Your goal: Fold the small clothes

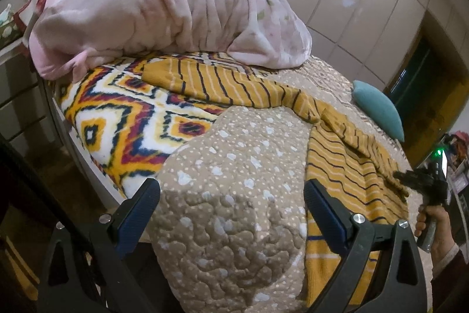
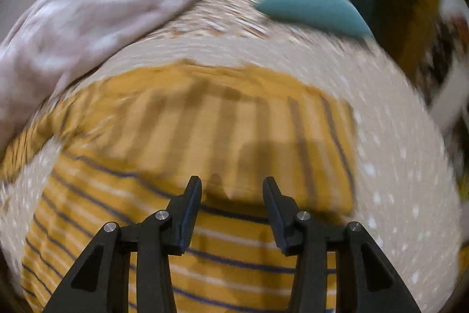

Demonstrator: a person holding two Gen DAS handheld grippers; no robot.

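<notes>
Striped yellow top [image 1: 346, 166] lies flat on my dotted bed cover [image 1: 234, 154] (near a teal pillow [image 1: 378, 107]), both my left gripper [image 1: 231, 195] and right gripper [image 2: 231, 187] spread, holding nothing.

The bed [image 1: 234, 154] is covered by a beige quilted bedspread with small white dots, and at its left side a fleece blanket with an orange, white, red and navy diamond pattern [image 1: 123, 110] lies spread flat. At the far end a bulky bundle of pale pink plush blanket [image 1: 164, 8] is heaped up. A mustard-yellow knit garment with navy and white stripes [image 1: 346, 166] lies across the middle and right, and a teal cushion [image 1: 378, 107] rests near the far right edge.
</notes>
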